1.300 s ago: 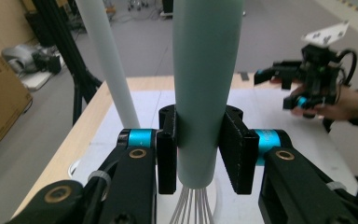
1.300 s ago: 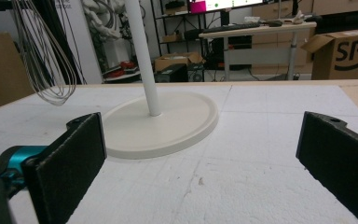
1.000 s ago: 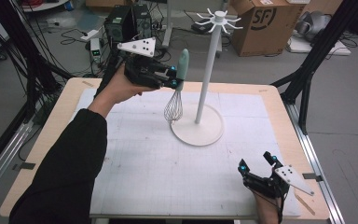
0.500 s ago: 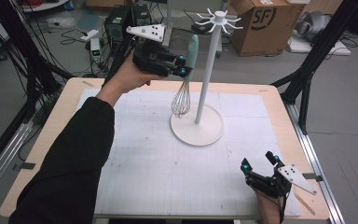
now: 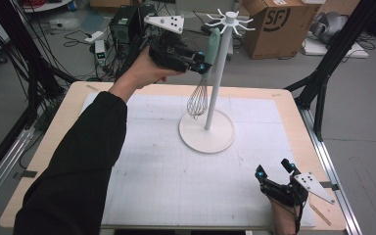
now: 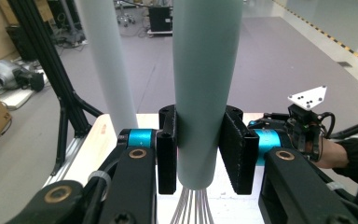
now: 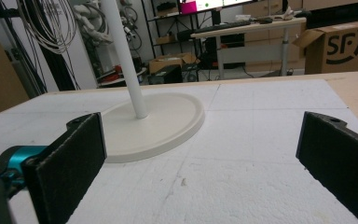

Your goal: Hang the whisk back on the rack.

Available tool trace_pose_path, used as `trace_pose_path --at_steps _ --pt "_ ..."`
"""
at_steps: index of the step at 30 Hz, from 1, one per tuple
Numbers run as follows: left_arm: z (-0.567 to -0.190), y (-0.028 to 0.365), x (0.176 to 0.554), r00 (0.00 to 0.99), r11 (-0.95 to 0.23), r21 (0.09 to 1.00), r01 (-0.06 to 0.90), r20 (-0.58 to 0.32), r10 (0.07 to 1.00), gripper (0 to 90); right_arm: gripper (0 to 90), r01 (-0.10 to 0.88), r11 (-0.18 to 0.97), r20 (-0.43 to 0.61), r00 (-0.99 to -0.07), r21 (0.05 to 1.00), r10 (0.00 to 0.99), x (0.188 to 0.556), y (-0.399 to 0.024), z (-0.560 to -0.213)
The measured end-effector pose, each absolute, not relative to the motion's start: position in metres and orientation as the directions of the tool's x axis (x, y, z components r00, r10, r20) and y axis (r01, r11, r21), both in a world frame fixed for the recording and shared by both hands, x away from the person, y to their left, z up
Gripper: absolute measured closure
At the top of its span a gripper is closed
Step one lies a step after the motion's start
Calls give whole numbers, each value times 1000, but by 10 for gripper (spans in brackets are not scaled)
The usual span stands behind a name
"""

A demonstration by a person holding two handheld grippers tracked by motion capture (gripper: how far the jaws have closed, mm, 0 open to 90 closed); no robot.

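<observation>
I've raised the teal-handled wire whisk [image 5: 204, 73], clamped in my left hand-held gripper [image 5: 203, 62], nearer the white hook stand's [image 5: 218, 78] top; hanging comes next. Right hand-held gripper [image 5: 274, 172] rests apart, near-right bench [image 5: 68, 127].

We wear a black sleeve [image 5: 73, 161]; each black gripper [image 5: 203, 66] has teal joints and a grey three-cornered dotted plate [image 5: 165, 22].

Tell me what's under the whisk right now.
The whisk hangs in the left gripper, clear of the table. Below its wires lie the white mat and the stand's base; the wires blur part of the base's rim.
</observation>
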State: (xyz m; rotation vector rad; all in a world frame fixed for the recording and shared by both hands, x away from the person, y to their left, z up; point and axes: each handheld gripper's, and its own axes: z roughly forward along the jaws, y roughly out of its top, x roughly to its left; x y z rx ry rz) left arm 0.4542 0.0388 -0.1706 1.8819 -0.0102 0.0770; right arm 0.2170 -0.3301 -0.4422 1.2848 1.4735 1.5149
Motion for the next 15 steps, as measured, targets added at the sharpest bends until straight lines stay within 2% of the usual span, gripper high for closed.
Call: trace_pose_path --at_steps 15 --pt "-172 29 464 999 -314 949 -19 31 33 692 4 175 -166 212 -291 970 933 217 -333 -442"
